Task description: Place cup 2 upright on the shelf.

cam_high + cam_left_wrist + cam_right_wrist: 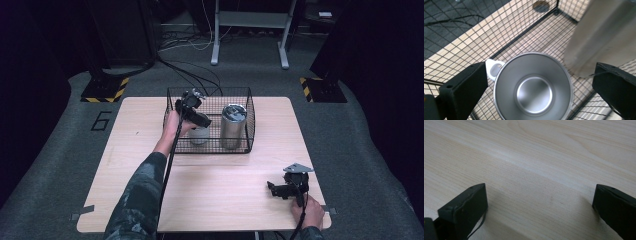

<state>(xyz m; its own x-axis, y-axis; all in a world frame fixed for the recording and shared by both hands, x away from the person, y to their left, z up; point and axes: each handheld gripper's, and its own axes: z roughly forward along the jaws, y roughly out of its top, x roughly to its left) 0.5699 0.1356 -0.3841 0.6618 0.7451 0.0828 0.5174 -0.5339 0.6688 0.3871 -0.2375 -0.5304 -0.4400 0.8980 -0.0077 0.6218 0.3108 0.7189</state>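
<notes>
Left gripper (536, 75) fingers released above steel cup (533, 87) in basket (247, 107), right gripper (539, 202) released

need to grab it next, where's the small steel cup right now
The small steel cup stands inside the wire basket, in its left half beside the tall steel canister, directly under the open left claw.

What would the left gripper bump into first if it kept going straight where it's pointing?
Most likely the metal cup: the left gripper points straight down into its open mouth, jaws wide on either side. The tall can stands off to the side, inside the wire basket.
</notes>
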